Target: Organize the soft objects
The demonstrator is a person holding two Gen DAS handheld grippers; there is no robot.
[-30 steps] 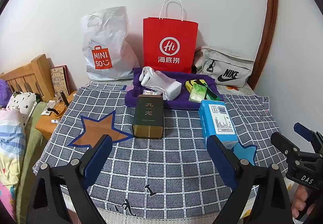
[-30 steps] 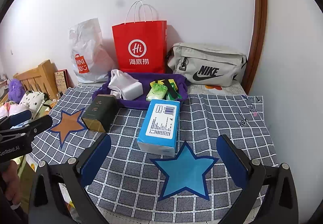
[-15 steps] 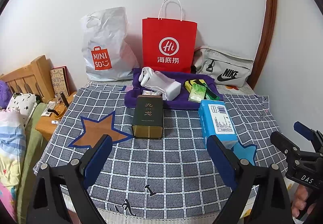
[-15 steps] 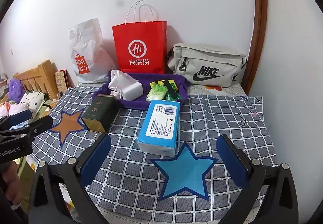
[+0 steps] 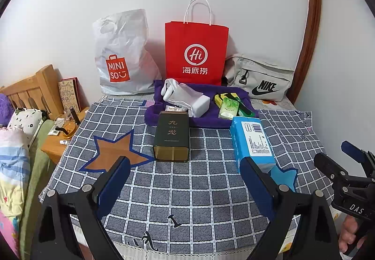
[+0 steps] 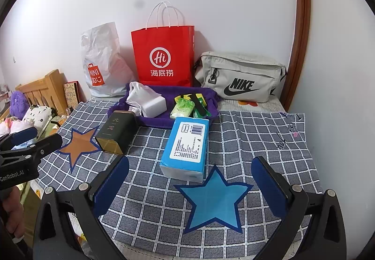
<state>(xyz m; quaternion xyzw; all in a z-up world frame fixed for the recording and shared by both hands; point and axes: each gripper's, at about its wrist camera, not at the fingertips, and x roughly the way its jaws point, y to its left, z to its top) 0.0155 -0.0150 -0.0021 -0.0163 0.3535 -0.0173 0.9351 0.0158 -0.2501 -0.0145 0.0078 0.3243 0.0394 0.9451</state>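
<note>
The right hand-held gripper [image 6: 189, 187] hovers with jaws spread and empty, low over the worktop [image 6: 257, 133], aimed at the blue tissue pack [image 6: 185, 145] lying just beyond the blue star [image 6: 215, 199]. The left hand-held gripper [image 5: 185, 180], also spread and empty, faces the dark tin [image 5: 172, 135]. Best straddle the soft pack's long sides and squeeze gently, so it doesn't buckle.

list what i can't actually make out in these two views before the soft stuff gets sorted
- Red paper bag, white plastic bag, grey pouch: contents hidden in both views by their own walls.
- Small items behind the white pack in the purple tray: blocked by the dark tin in the left view.
- Blue tissue pack: label print too small.
- Right tool: cut off by the left view's edge.
</note>
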